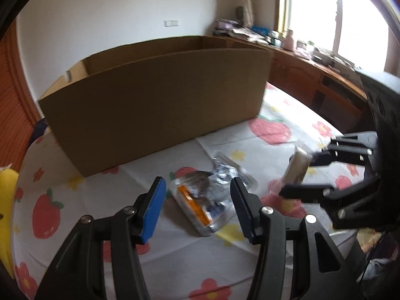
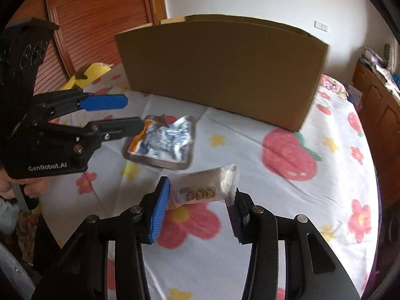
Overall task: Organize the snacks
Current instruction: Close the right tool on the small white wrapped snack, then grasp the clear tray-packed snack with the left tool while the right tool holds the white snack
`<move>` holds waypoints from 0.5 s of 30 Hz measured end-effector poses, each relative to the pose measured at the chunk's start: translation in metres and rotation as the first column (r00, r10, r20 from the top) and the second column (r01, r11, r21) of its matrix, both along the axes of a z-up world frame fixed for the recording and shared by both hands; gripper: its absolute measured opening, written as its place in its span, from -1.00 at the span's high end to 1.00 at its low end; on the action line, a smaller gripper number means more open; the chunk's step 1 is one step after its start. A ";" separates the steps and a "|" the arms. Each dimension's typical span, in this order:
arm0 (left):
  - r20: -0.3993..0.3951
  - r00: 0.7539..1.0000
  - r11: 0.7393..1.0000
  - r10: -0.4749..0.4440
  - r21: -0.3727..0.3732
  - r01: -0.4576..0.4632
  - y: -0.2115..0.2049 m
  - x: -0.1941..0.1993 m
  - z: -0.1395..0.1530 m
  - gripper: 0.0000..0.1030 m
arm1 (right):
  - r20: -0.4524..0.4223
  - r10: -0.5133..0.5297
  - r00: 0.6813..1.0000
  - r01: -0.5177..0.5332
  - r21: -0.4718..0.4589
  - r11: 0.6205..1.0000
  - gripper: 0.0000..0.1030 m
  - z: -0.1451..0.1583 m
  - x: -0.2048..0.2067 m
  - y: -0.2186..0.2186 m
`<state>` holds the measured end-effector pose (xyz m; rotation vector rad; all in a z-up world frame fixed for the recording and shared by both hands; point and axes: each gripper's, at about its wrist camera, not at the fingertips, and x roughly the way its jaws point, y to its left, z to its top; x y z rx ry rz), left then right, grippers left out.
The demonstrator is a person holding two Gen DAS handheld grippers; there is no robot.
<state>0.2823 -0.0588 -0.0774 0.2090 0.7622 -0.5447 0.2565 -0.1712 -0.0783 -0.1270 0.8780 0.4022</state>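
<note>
A: Start with the small pale snack bar (image 2: 205, 187). It sits crosswise between the fingers of our right gripper (image 2: 197, 208), long axis running from nine to three o'clock across the jaws, sealed ends towards each pad. The left pad touches one end; the crimped end at three o'clock meets the other pad. We judge it clamped, lengthwise, and lifted a little off the bedsheet (image 2: 250, 262), though blur makes the lift uncertain.

B: And the silver pouch (image 1: 200, 200)?

A: It lies flat on the sheet just beyond our left gripper (image 1: 198, 206), whose fingers stand apart with nothing pressed between them. The pouch's long axis runs from about seven to one o'clock in the left wrist view, so the blue pads straddle it across its narrow width. The left hand is plainly the nearer one for that.

B: Where do both go?

A: We take the cardboard box (image 2: 220, 75) as the target. It stands at twelve o'clock from both grippers, its near wall tall and its top open. The bar must rise over that rim.

B: Room?

A: Bare sheet lies between pouch and box. The two grippers sit near each other, so we'd watch for crossing.
</note>
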 end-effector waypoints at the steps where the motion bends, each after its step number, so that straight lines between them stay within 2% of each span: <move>1: -0.007 1.000 1.000 -0.016 0.011 0.016 -0.004 0.001 -0.001 -0.05 | -0.005 -0.007 1.000 0.007 0.004 1.000 0.14 0.000 0.000 -0.005; 11: -0.051 0.990 0.986 -0.132 0.092 0.137 -0.030 0.015 -0.001 -0.05 | -0.032 -0.024 0.999 0.025 0.022 0.999 0.14 -0.006 0.000 -0.021; 15: -0.098 0.976 0.972 -0.194 0.114 0.205 -0.038 0.021 -0.005 -0.05 | -0.027 -0.023 0.999 0.024 0.036 0.999 0.14 -0.004 -0.001 -0.022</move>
